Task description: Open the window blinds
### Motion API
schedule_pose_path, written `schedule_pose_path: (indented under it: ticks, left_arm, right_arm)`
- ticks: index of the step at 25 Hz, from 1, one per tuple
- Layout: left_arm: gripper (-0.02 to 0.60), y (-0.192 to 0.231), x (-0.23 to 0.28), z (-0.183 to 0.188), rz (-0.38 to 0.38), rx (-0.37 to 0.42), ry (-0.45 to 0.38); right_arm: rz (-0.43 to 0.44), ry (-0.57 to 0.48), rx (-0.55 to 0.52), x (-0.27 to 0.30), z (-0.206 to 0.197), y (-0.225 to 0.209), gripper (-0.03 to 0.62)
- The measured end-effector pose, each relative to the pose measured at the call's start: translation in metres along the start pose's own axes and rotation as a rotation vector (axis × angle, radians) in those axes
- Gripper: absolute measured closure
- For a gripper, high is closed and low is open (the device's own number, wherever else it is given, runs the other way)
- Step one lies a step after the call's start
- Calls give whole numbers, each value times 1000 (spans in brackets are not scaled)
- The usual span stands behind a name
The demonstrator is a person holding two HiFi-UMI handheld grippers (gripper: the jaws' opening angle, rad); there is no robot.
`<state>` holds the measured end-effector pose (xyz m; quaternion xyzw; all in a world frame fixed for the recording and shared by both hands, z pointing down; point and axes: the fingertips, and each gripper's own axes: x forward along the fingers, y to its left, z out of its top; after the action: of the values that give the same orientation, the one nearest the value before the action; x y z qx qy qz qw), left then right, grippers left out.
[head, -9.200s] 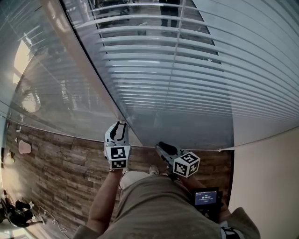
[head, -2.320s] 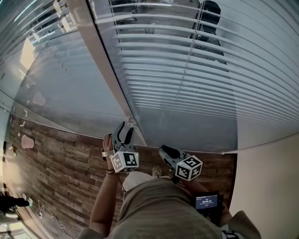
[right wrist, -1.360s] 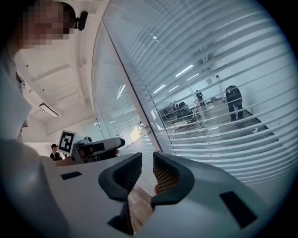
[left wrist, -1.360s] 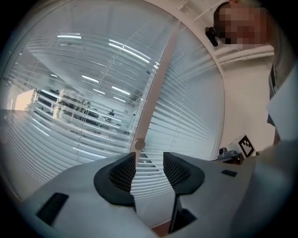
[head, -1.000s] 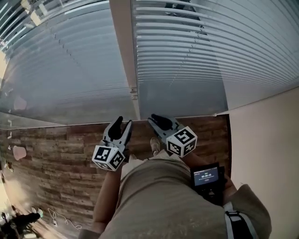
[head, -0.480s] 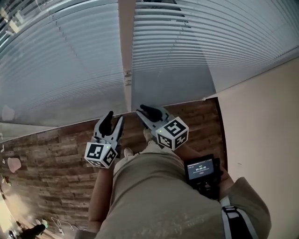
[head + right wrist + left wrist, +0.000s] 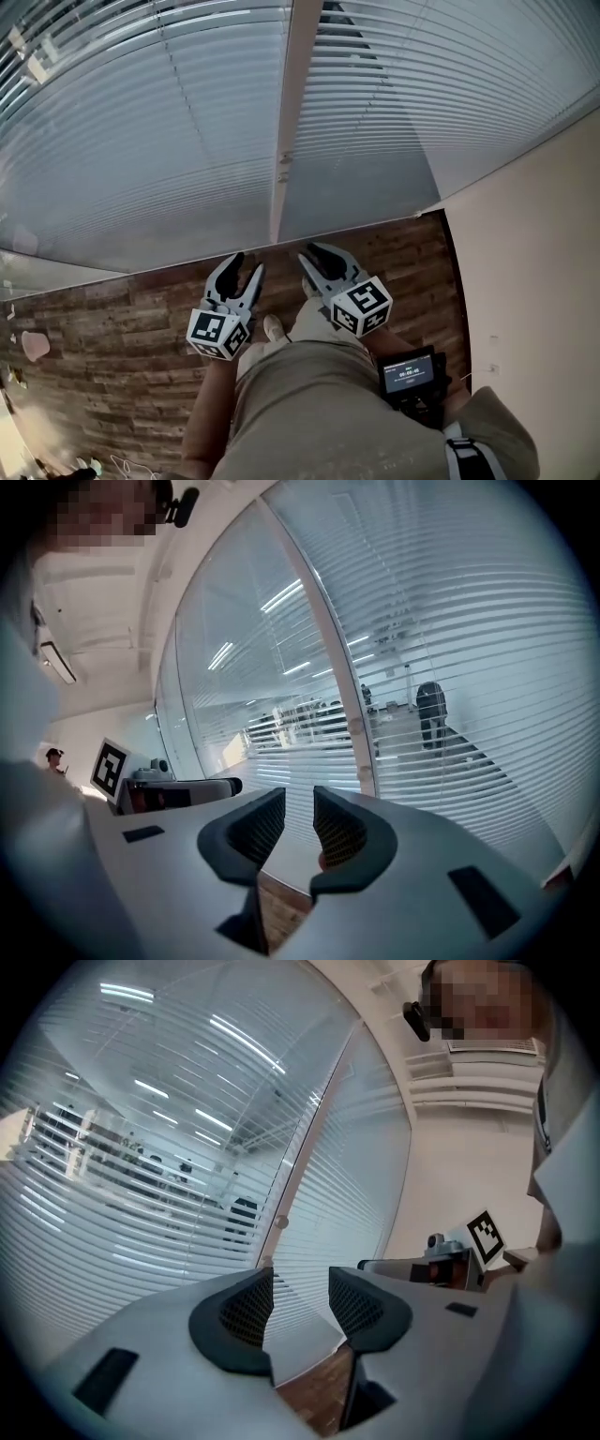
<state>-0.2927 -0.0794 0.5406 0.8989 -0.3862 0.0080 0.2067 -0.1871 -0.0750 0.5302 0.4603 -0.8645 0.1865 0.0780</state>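
Both grippers are held low in front of the body, above the wooden floor (image 7: 112, 309) and well apart from the window blinds (image 7: 422, 103). The blinds hang in 2 panels on either side of a pale vertical post (image 7: 291, 112). The left gripper (image 7: 244, 265) is released: in its own view the jaws stand apart, and only slats and floor are seen beyond the gap (image 7: 300, 1297). The right gripper (image 7: 319, 258) is likewise released and empty, with a somewhat narrower gap (image 7: 298, 822). Compared with 2.3 s ago, the left gripper has been lowered from the foot of the post and drawn back beside the right gripper. Over the last 1 s the grippers have hardly been moved, while the head view has been shifted sideways along the glass. No contact with the blinds is therefore in progress. A room beyond is seen between the slats in both gripper views, so the slats are judged to be at least partly tilted open. No tilt wand or pull cord can be identified, so one would have to be located before any further adjustment.
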Motion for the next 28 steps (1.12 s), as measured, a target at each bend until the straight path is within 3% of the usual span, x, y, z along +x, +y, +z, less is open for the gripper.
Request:
schedule_pose_path:
  ticks: [8,17,28]
  left_arm:
    - [387,-19,-25,-31,-42,-6,45]
    - [387,-82,-38,-35,-38,45,47]
    - [387,-248,-60,-105,42,42,34]
  right_arm:
    - [-83,32,50,-45,-28,0,511]
    - [-39,-44,33,-96,-12,11,499]
    - [20,-72,44,-280,-65,-12,485]
